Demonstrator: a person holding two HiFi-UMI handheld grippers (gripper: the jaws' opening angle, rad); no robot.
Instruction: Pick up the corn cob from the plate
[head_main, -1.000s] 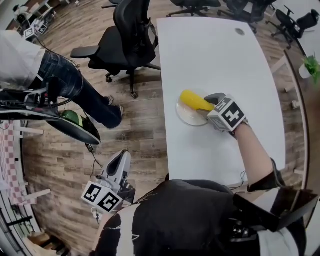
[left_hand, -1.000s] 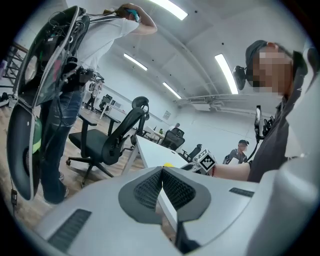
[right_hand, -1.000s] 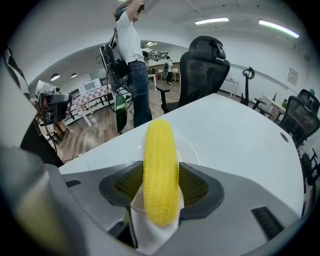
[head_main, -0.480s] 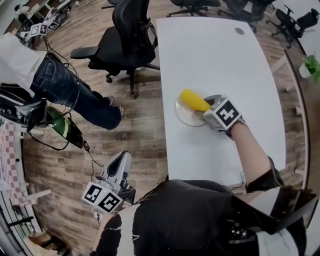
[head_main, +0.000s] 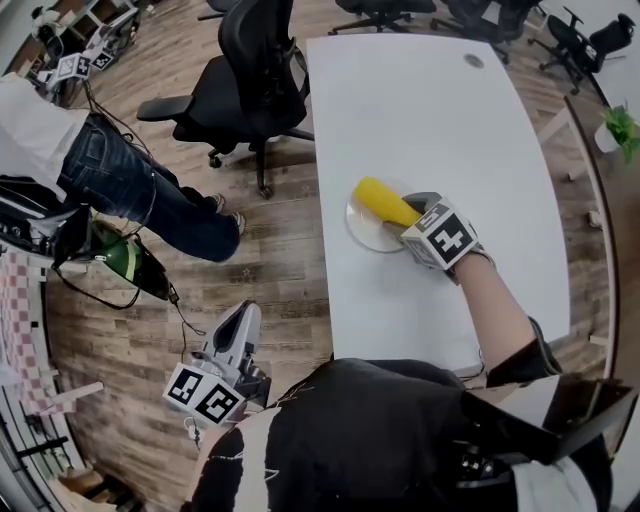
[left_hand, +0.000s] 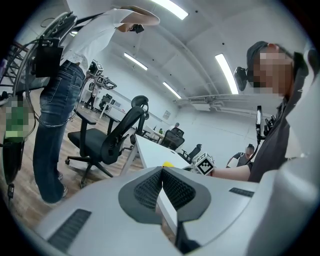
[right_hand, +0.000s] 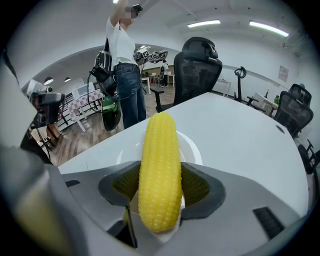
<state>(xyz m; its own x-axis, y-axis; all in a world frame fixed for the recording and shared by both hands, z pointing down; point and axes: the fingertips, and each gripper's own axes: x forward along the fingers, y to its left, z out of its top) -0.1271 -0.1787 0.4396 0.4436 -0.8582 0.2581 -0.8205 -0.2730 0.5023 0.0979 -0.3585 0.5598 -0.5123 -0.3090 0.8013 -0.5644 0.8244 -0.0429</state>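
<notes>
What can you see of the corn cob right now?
The corn cob is bright yellow, with neat rows of small kernels and rounded ends. It looks like plastic or rubber, and it is whole. It lies flat on a small white plate near the edge of the table, pointing away from the right gripper. That gripper's jaws stand wide apart on either side of the cob's near end, pads close beside it, with no firm squeeze showing. Nothing else touches it.
</notes>
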